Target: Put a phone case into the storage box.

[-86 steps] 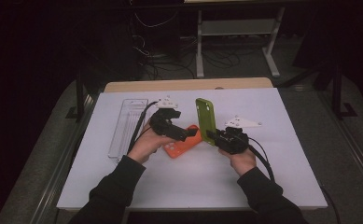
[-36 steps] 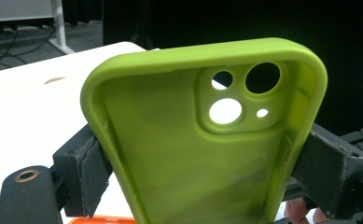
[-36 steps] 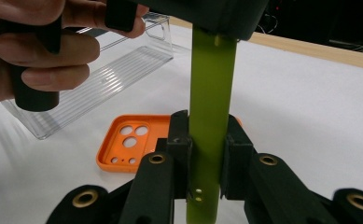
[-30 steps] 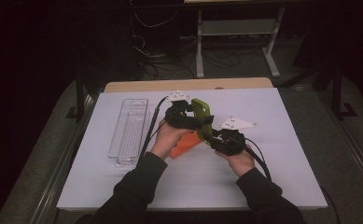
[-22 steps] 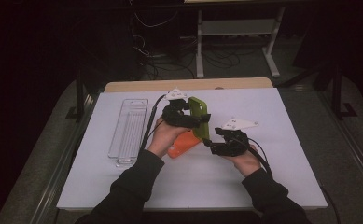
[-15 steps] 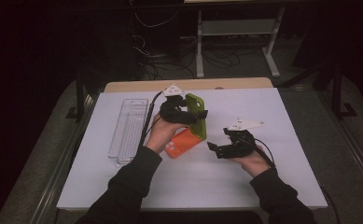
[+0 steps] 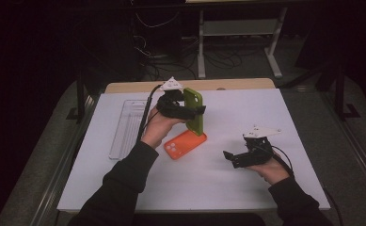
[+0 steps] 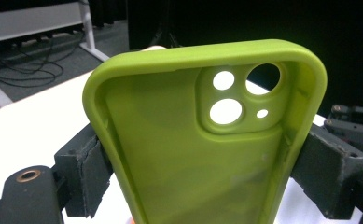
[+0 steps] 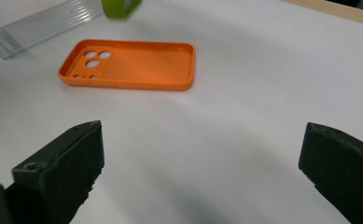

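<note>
A green phone case [image 7: 197, 123] stands upright above the white table, with my left gripper [image 7: 191, 111] shut on its long sides. In the left gripper view the pads [image 8: 93, 175] press both edges of the green case [image 8: 179, 154], its inside and camera cutouts facing the camera. An orange phone case [image 7: 185, 144] lies open side up on the table just below it. My right gripper [image 7: 231, 159] hovers to the right of both cases. Its jaws have just been opening and stand wide with nothing between them. The right gripper [image 9: 202, 163] faces the orange case [image 9: 128, 64].
A clear ribbed plastic tray [image 7: 126, 127] lies along the table's left side and shows again [image 9: 44, 25] beyond the orange case. A wooden strip [image 7: 227, 84] borders the far edge of the white table [image 7: 289, 122]. Cables and a metal stand lie on the dark floor behind.
The right gripper has let go of the green case, opened wide and drawn away to the right. The left gripper has lifted the green case a little, alone.
</note>
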